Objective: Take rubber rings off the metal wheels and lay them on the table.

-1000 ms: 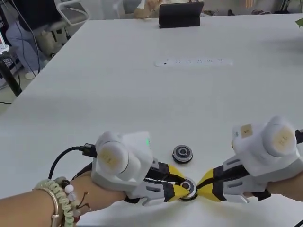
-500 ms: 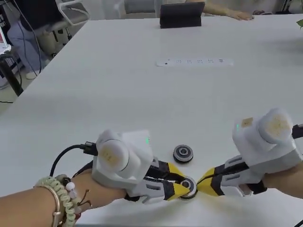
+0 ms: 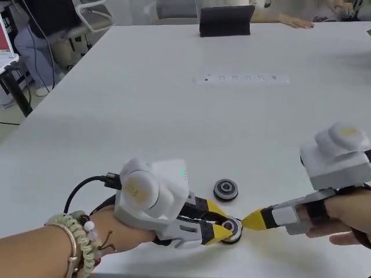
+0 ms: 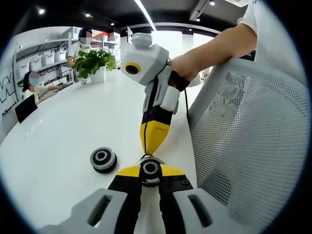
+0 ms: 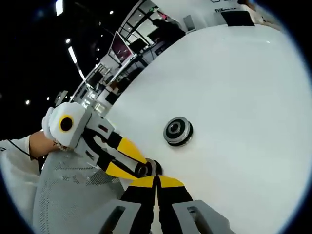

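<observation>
A small metal wheel (image 3: 232, 226) with a black rubber ring is held just above the white table's near edge, with my left gripper (image 3: 226, 229) shut on it. The left gripper view has that wheel (image 4: 150, 167) between my yellow tips. My right gripper (image 3: 246, 220) comes in from the right, its tips pressed together on the wheel's rim where the ring sits. The right gripper view shows the wheel (image 5: 150, 168) right at its shut tips (image 5: 155, 179). A second wheel (image 3: 225, 189) with its ring on lies flat on the table just behind.
A white power strip (image 3: 242, 78) lies mid-table and a black tablet stand (image 3: 226, 20) stands at the far edge. A grey mesh chair back (image 4: 243, 136) is close behind the near table edge. An office chair (image 3: 93, 14) stands at the far left.
My right gripper has rolled and its body has swung out to the right and up, while its tips stay at the wheel. The left gripper and both wheels have held still.
</observation>
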`<state>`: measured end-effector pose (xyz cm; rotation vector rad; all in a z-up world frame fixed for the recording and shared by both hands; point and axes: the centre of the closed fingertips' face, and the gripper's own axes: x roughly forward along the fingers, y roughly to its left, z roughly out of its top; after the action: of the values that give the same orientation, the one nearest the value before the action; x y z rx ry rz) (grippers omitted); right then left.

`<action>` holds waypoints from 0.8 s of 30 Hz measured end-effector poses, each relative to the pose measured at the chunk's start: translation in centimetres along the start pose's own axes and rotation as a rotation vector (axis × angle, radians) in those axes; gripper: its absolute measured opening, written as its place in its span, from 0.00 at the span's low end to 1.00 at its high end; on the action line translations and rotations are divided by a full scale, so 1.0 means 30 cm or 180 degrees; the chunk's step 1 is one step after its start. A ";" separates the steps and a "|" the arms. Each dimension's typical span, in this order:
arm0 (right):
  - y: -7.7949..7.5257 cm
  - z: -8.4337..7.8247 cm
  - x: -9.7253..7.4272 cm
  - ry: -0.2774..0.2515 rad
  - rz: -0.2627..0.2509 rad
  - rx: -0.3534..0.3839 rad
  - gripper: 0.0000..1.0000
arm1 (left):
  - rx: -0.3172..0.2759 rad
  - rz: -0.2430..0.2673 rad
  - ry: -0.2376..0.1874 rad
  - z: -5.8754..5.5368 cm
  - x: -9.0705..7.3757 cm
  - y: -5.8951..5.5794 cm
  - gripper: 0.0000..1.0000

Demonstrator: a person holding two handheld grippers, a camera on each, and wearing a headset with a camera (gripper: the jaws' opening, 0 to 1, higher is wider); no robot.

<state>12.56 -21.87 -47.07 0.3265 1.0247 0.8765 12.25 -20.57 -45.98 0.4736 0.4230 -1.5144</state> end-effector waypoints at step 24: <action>0.055 0.000 -0.007 0.0028 0.0147 0.0222 0.00 | 0.0101 -0.0013 0.0051 0.004 0.009 -0.001 0.07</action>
<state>11.72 -21.01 -45.92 0.4067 1.0611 0.8857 12.23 -20.88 -46.02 0.5105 0.4131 -1.5239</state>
